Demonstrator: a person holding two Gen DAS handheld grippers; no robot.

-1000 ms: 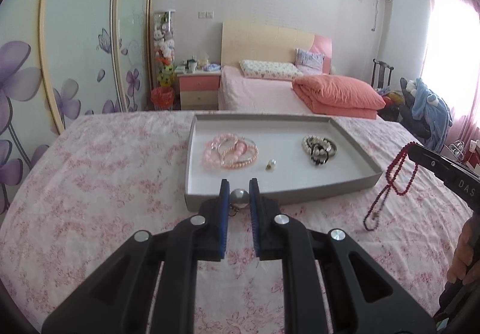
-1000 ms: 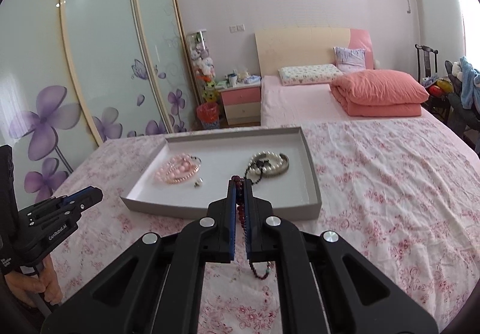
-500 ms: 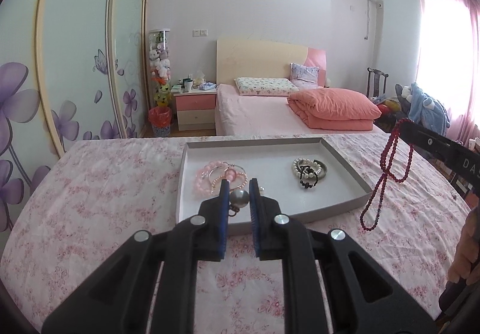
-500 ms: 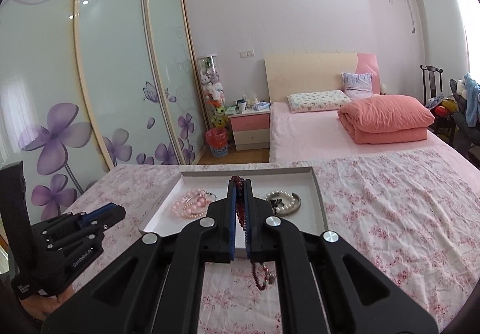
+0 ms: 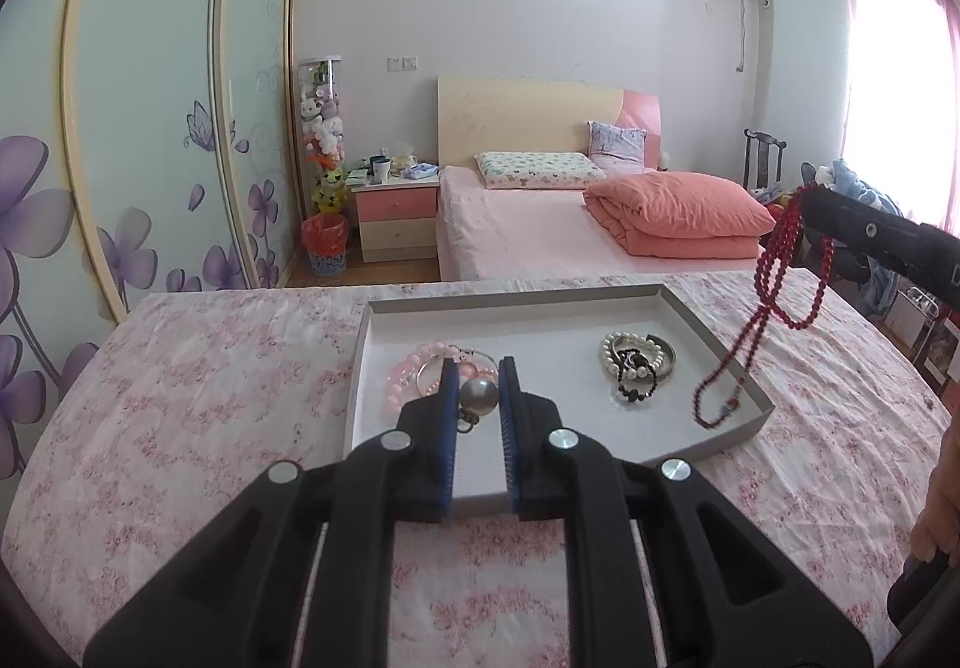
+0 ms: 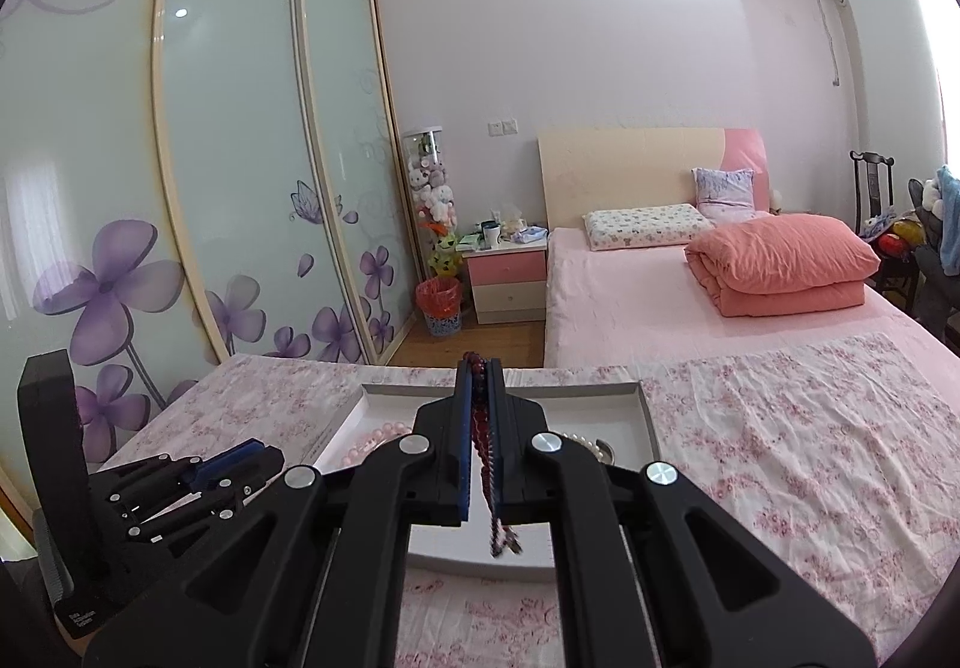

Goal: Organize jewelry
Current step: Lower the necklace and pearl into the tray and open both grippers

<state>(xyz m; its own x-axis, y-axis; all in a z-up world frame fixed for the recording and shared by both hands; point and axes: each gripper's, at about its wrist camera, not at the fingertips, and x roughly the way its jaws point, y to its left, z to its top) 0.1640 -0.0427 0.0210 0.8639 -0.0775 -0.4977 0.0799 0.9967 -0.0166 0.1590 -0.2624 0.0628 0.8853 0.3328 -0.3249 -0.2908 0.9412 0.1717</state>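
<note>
My left gripper (image 5: 478,371) is shut on a grey pearl pendant (image 5: 478,395) and holds it above the near left part of the grey tray (image 5: 690,311). In the tray lie pink bead bracelets (image 5: 405,374) and a pearl and black bead bundle (image 5: 636,359). My right gripper (image 6: 479,368) is shut on a dark red bead necklace (image 6: 483,428). In the left wrist view the necklace (image 5: 774,278) hangs from the right gripper above the tray's right edge. The tray (image 6: 648,416) also shows in the right wrist view, partly hidden by the fingers.
The tray rests on a table covered with a pink floral cloth (image 5: 210,368). Behind it stand a pink bed (image 5: 540,224), a nightstand (image 5: 396,212) and sliding wardrobe doors (image 6: 180,188). The left gripper's body (image 6: 168,488) shows at the lower left of the right wrist view.
Both grippers have risen and moved forward over the tray. The pendant has come up off the cloth and the red necklace has lifted clear of the table.
</note>
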